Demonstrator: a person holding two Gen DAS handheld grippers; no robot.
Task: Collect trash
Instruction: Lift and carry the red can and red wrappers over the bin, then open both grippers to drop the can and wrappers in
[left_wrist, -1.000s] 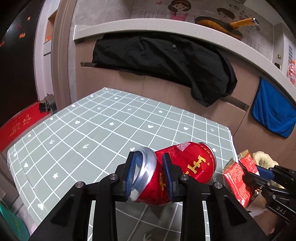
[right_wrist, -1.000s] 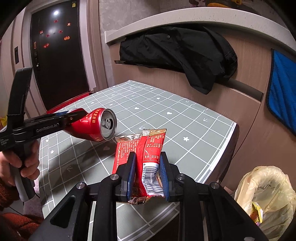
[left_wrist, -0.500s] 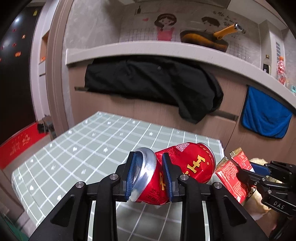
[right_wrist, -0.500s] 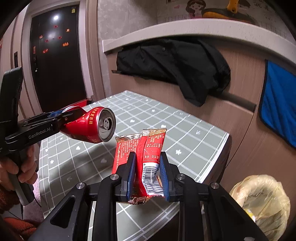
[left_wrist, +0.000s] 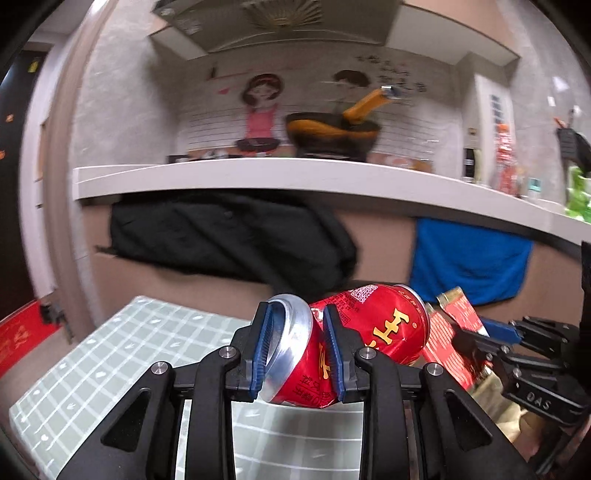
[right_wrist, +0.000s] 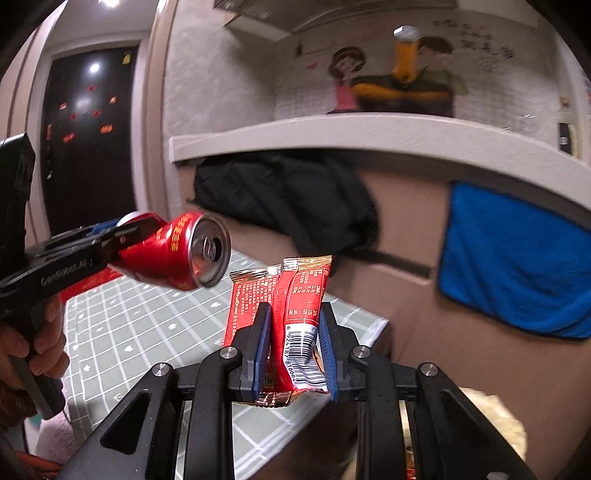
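Kitchen corner with a grey-green checked table (left_wrist: 110, 354), white counter (left_wrist: 258, 177) up top, a black jacket (left_wrist: 229, 240) draped under it and a blue towel (left_wrist: 469, 258) at about 3 o'clock. The left gripper (left_wrist: 297, 350) is clamped tight on a dented red can (left_wrist: 369, 325), held in the air above the table edge, open end pointing at 2 o'clock. The right gripper (right_wrist: 293, 354) is pinching a red snack wrapper (right_wrist: 295, 306) upright, barcode facing the camera. Can sits at 9 o'clock of the wrapper, close but not touching. Yellowish bag (right_wrist: 495, 417) blurry at 5 o'clock.
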